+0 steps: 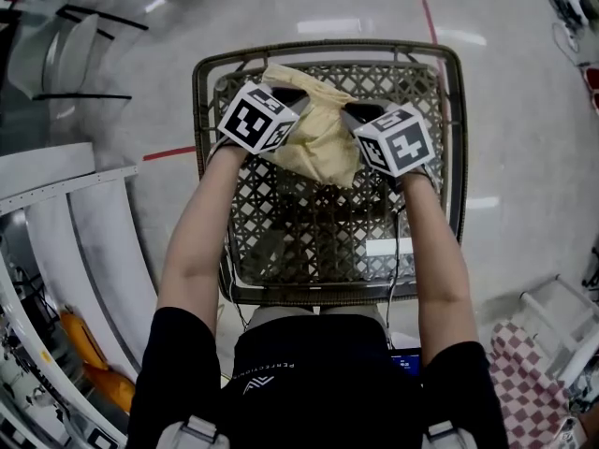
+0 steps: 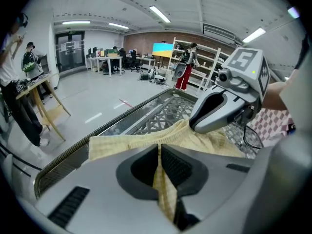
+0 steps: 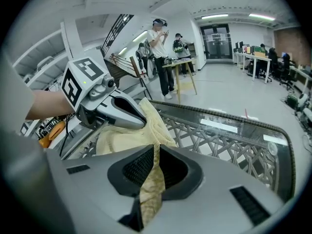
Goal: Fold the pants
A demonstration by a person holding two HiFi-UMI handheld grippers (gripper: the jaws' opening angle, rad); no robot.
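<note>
The yellow pants (image 1: 323, 143) look crumpled over the tabletop (image 1: 309, 237). The left hand-held gripper (image 2: 160, 172) and the right hand-held gripper (image 3: 155, 177) each pinch them tight.

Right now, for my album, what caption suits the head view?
Left gripper and right gripper clamp pale yellow pants over a lattice-topped table.

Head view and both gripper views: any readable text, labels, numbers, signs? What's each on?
Nothing reads clearly in any view.
Black shirt: one line of small white print, too small to read.
Left marker cube and right marker cube: black-and-white square patterns, no letters.
Wall screen: blurred, unreadable.
</note>
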